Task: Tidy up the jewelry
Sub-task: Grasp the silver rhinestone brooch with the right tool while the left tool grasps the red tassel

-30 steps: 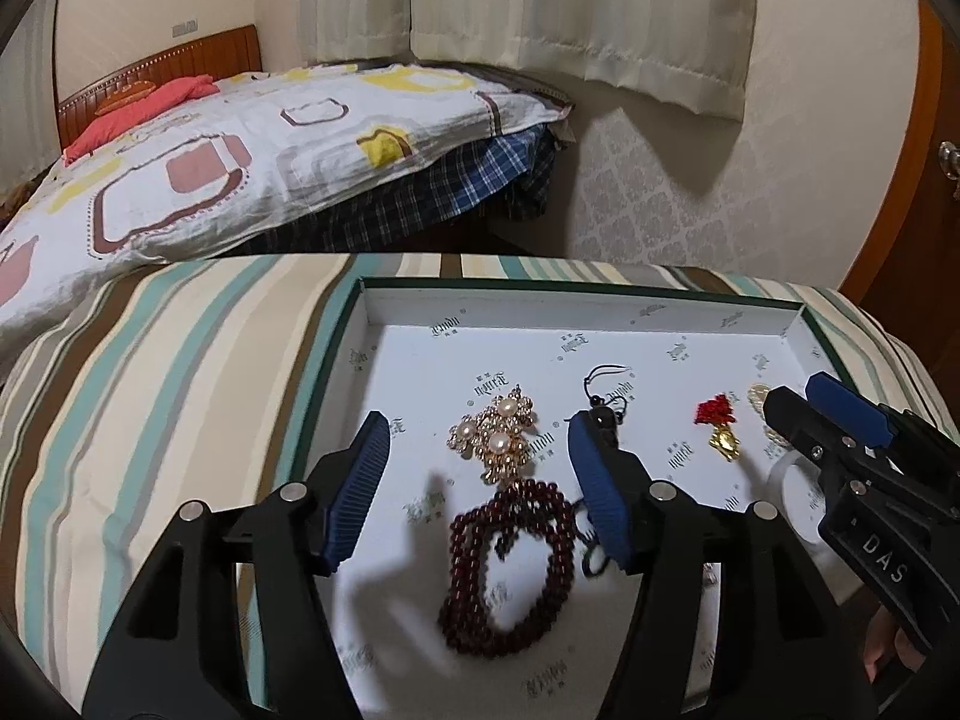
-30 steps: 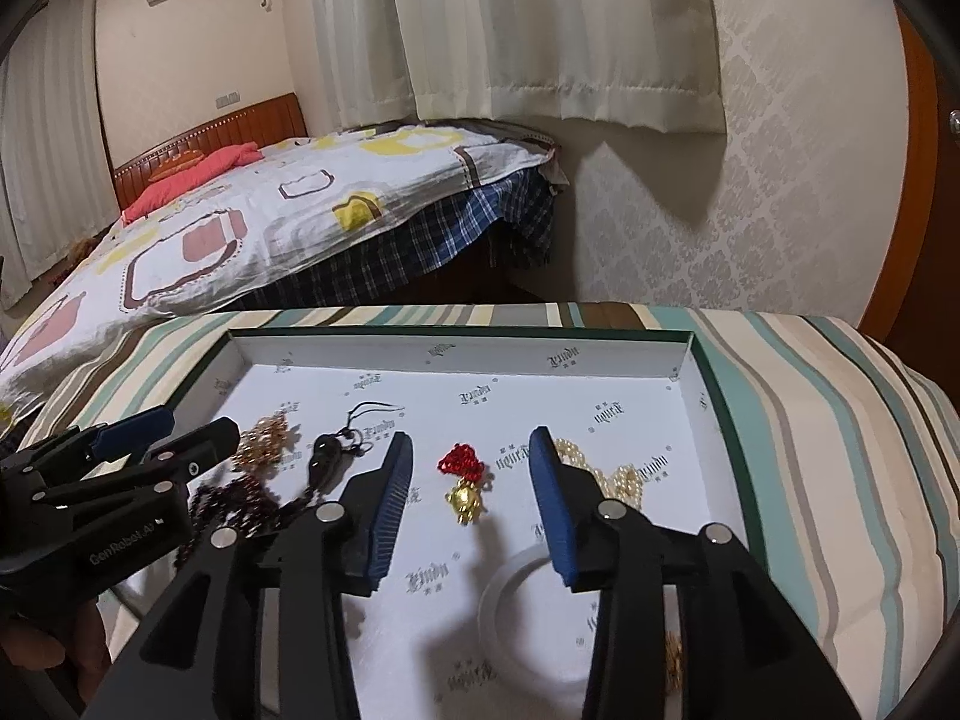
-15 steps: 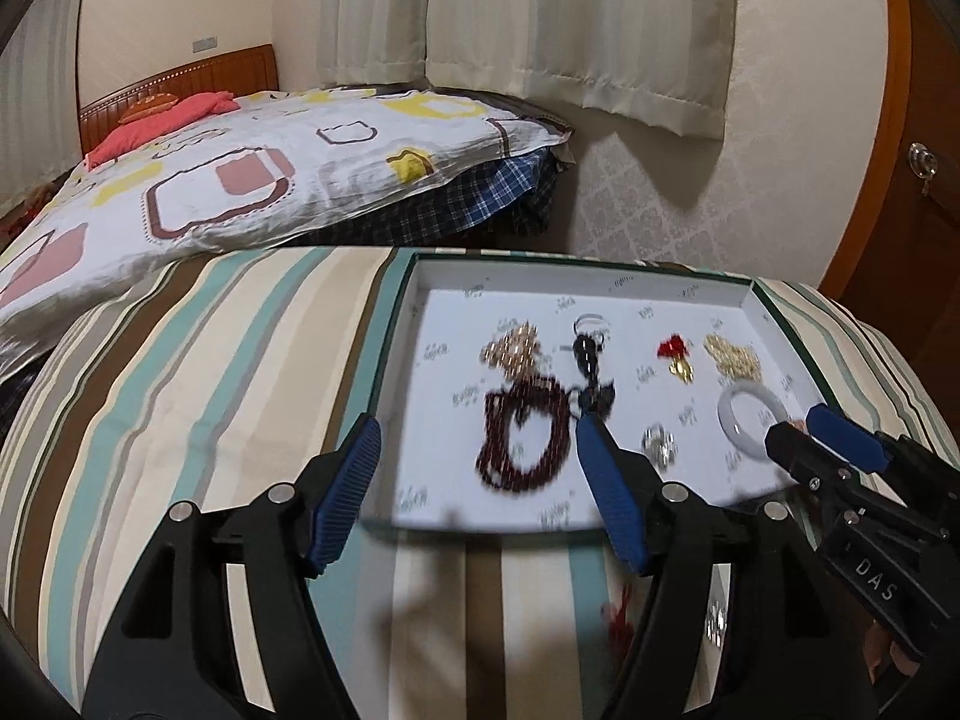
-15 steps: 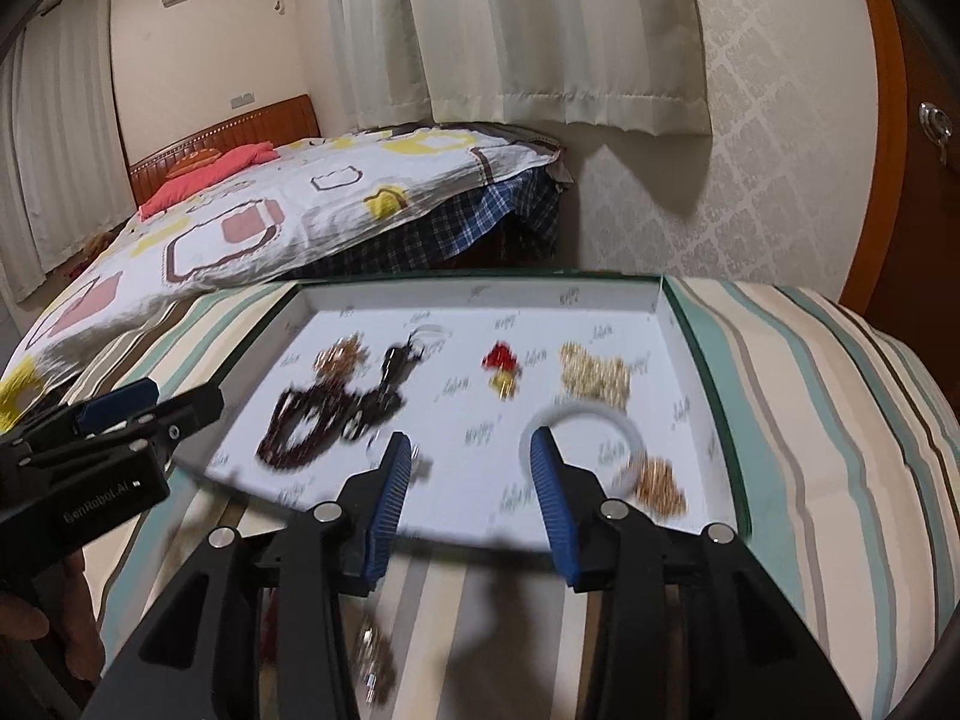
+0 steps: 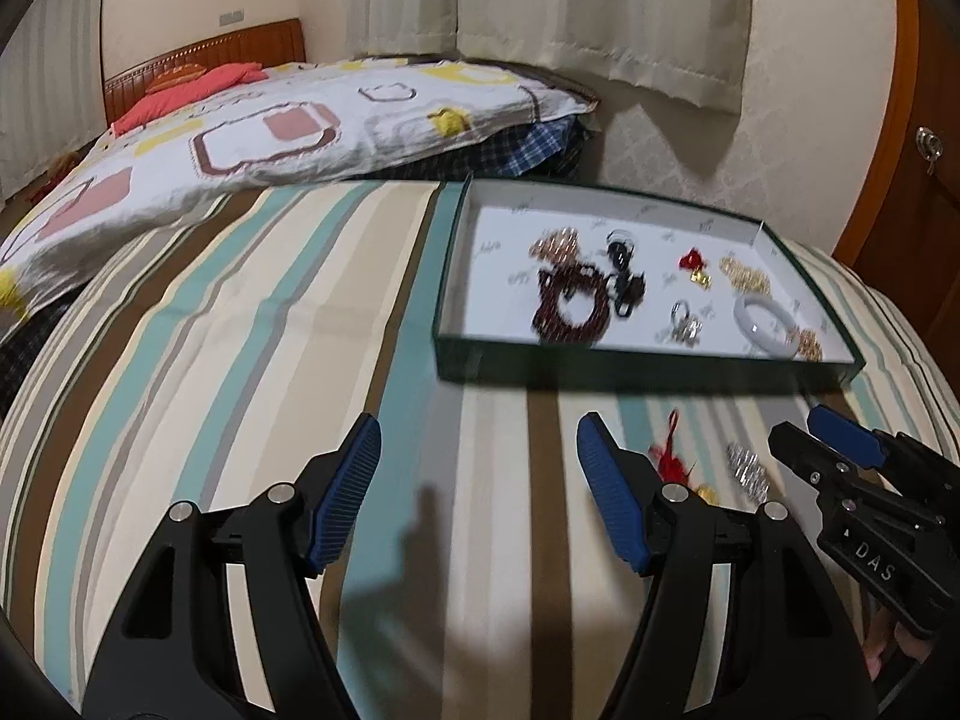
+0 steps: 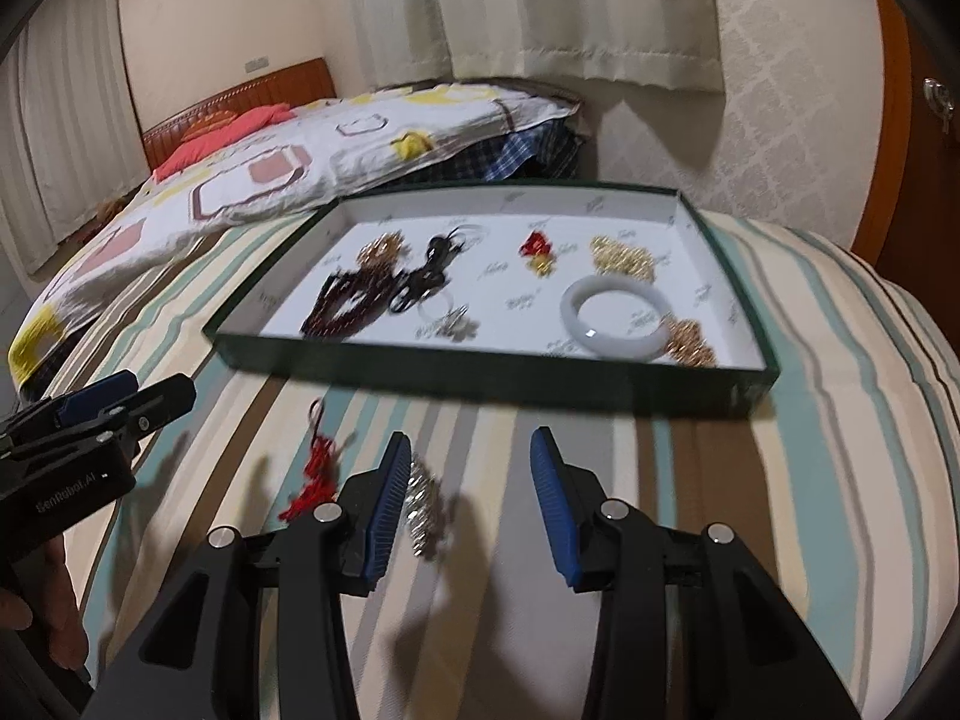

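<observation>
1. A green-walled tray (image 6: 480, 375) is pictured on a striped cloth (image 5: 240, 330), with most of the jewelry already laid out inside it.
2. Inside the tray, toward its left side, a dark red bead strand (image 5: 570, 309) is seen beside a gold-and-pearl piece (image 5: 555, 246) and a black corded charm (image 5: 624, 276).
3. Near the tray's middle a red-and-gold charm (image 6: 538, 252) and a small silver piece (image 6: 450, 324) are seen; toward its right side lie a gold chain cluster (image 6: 621, 258), a pale bangle (image 6: 618, 315) and a second gold piece (image 6: 690, 345).
4. Two items are left outside, on the cloth just in front of the tray's near wall: a red tasselled ornament (image 6: 312, 474) and a sparkly silver piece (image 6: 423, 504), possibly a bracelet, though blur prevents a firm reading.
5. The left gripper (image 5: 480, 492) is shown in front of the tray's near wall with its jaws set wide and nothing between them.
6. The right gripper (image 6: 465, 504) is shown with jaws at a moderate gap and empty, the sparkly silver piece lying just beside its left jaw.
7. The task is judged largely complete: the two loose items remain to be carried into the tray, and neither is yet grasped.
</observation>
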A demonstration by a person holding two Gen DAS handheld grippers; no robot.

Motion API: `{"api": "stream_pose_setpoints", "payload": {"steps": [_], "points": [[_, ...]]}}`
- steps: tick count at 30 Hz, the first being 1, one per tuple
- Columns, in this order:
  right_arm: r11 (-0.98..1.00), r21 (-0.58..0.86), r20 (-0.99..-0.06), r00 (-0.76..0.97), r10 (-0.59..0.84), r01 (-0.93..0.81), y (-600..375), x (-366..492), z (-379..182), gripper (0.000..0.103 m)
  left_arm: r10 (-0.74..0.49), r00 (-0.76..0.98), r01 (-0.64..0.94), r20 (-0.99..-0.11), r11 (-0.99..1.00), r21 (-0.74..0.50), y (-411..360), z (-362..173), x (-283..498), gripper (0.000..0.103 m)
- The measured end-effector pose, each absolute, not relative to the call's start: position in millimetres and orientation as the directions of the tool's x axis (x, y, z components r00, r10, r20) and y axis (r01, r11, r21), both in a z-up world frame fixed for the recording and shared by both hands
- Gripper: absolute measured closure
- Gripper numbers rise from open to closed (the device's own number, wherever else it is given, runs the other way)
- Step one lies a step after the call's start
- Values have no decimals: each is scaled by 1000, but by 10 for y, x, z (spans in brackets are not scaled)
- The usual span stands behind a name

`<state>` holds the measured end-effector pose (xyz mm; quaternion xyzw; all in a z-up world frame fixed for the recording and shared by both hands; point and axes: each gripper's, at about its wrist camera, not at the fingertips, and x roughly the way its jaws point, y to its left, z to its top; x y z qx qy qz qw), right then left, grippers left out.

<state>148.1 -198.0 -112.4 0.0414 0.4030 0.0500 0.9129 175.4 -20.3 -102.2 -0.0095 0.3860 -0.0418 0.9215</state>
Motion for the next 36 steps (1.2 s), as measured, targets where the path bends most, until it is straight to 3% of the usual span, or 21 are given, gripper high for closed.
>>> {"api": "stream_pose_setpoints", "payload": {"steps": [8, 11, 14, 29, 36], "points": [[990, 117, -774, 616, 144, -84, -1871, 1500, -1248, 64, -87, 684, 79, -724, 996, -45, -216, -1101, 1663, 37], [988, 124, -788, 596, 154, -91, -1863, 1509, -1288, 73, -92, 682, 85, -726, 995, -46, -250, -1112, 1648, 37], [986, 137, -796, 582, 167, -97, -1871, 1503, -1313, 91, -99, 678, 94, -728, 994, -47, -298, -1120, 1638, 37], [989, 150, -774, 622, 116, 2, -2343, 1336, -1223, 91, -165, 652, 175, -740, 982, -65, -805, -1168, 1681, 37], [986, 167, -765, 633, 117, 19, -2441, 1322, -1206, 92, -160, 616, 195, -771, 980, -48, -1038, -1301, 1829, 48]]}}
